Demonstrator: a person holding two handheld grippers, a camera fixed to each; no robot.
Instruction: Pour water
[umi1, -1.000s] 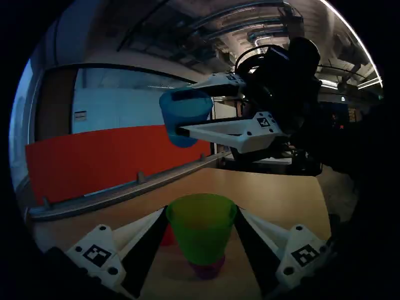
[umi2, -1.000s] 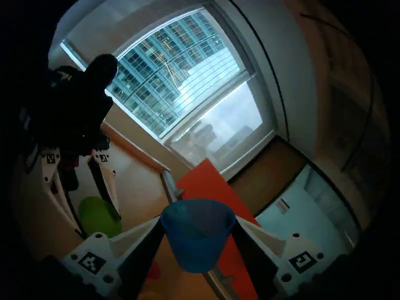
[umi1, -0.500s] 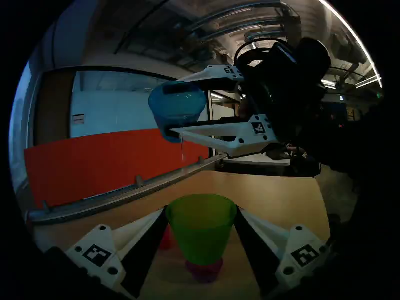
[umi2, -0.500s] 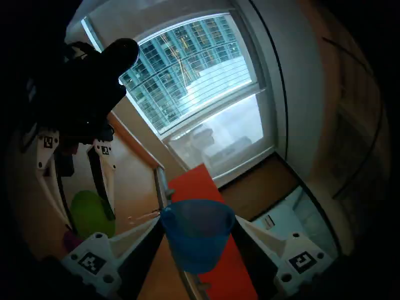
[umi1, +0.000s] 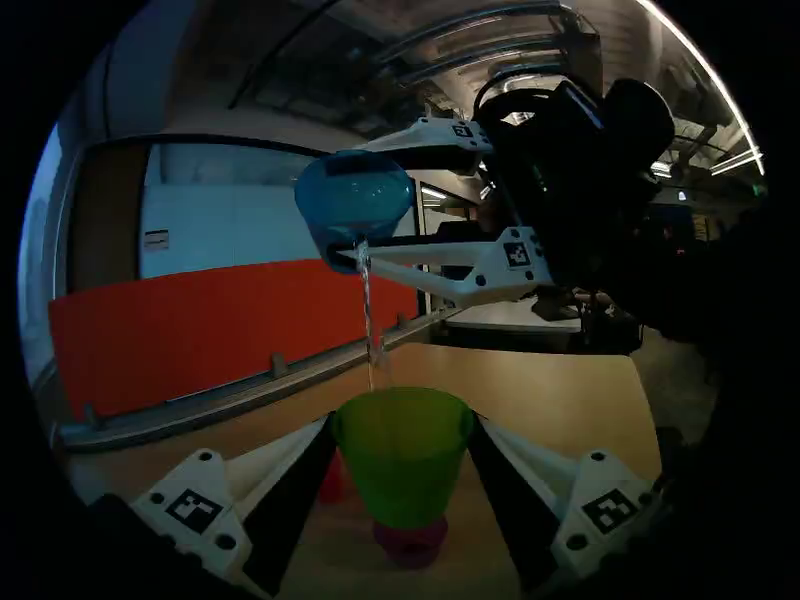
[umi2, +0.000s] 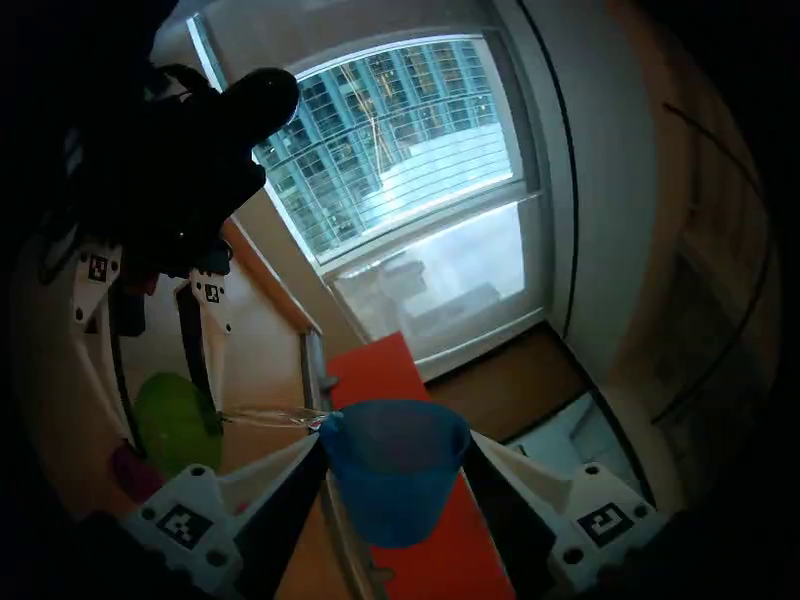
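In the left gripper view, your left gripper (umi1: 403, 470) is clamped on the green cup (umi1: 403, 455), one finger against each side, and the cup stands upright, near and central. A pink object (umi1: 410, 543) sits just under its base on the wooden table (umi1: 560, 390); whether the two touch is hard to tell. Higher up and farther off, your right gripper (umi1: 372, 205) grips the blue cup (umi1: 353, 200), tipped over towards the left. A thin stream of water (umi1: 366, 315) falls from its lip into the green cup's mouth, near the far rim.

In the right gripper view, the blue cup sits close in, pinched between both fingers. The stream runs off to the left towards the green cup, with a bright window (umi2: 420, 170) far behind.

You look to be mid-pour. The stream lands close to the rim, so next hold the tilt steady. Ease it further only as the flow thins, and hold the green cup level.
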